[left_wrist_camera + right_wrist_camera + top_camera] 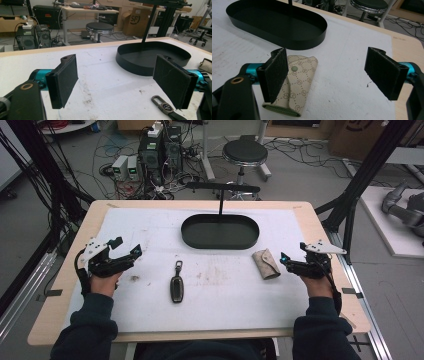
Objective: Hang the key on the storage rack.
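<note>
A pale wooden bench (pixel 320 227) carries a white, lightly stained mat (pixel 230 290). Toward the far middle of the mat sits a shallow black oval metal tray (pixel 220 231) with a thin upright post rising from its back edge; the tray holds nothing.

On the near side of the tray, left of centre, a dark car key fob with a metal clip loop (pixel 176 282) lies flat on the mat, its loop pointing toward the tray. To the right of the tray's near edge rests a beige patterned fabric key pouch with a snap button and green edging (pixel 265 264), folded shut and lying flat.

The left gripper (pixel 127 249) hovers over the left part of the mat, well apart from the fob, its fingers (pixel 65 80) spread wide with nothing between them; in the left gripper view the fob's clip shows just beside the right finger.

The right gripper (pixel 291 256) sits just right of the pouch, fingers (pixel 384 71) also spread wide and empty. In the right gripper view the pouch lies partly behind the left finger, not between the pair.

Beyond the bench stand a black round stool (pixel 244 152) and computer towers (pixel 160 155) among cables on the floor.
</note>
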Demonstrator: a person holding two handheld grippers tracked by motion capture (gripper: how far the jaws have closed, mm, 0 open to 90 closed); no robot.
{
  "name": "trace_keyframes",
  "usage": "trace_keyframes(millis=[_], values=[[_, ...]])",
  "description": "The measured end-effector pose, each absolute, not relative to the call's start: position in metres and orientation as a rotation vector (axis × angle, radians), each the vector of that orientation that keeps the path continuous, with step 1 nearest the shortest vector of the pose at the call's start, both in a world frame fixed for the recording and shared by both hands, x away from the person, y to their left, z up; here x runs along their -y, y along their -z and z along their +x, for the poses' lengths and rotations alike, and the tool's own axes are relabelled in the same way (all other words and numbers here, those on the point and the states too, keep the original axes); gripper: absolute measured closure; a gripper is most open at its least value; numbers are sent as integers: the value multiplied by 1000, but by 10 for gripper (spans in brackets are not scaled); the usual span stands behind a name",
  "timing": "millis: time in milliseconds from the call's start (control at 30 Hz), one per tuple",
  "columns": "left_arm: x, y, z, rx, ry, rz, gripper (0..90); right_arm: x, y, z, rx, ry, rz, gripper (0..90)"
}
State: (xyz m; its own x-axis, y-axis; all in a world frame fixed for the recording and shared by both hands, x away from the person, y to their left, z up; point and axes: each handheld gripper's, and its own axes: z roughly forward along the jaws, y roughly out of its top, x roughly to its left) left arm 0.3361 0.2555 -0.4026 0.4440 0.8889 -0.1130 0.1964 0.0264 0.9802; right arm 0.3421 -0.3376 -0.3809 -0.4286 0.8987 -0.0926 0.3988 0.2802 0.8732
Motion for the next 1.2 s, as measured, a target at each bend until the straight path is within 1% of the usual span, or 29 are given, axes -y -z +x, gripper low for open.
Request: trace_keyframes(millis=[433,700,800,833,867,967,1067,1100,1133,1200], values=[[-257,403,337,-1030,-711,1460,201,335,385,343,-1967,-1097,1150,196],[-247,403,332,-1031,-695,1512,234,333,381,338,-1951,-1076,1145,197],[-235,406,331,-1030,-657,1563,254,328,382,338,-1960,-1068,1139,197],[-231,407,331,-1025,-644,1579,274,328,382,339,-1961,-1065,1138,197],[-231,407,331,-1025,-644,1579,304,327,382,339,-1964,-1063,1132,197],[-209,411,333,-1025,-563,1661,407,328,383,341,-1966,-1060,1137,197],[-188,416,336,-1026,-530,1731,413,330,384,341,-1961,-1058,1153,197],[-188,416,336,-1026,-530,1731,413,331,384,341,-1961,-1058,1155,197],[-176,418,335,-1018,-523,1766,411,332,384,340,-1957,-1059,1158,197],[-172,419,334,-1016,-512,1780,366,334,383,339,-1950,-1061,1156,197]])
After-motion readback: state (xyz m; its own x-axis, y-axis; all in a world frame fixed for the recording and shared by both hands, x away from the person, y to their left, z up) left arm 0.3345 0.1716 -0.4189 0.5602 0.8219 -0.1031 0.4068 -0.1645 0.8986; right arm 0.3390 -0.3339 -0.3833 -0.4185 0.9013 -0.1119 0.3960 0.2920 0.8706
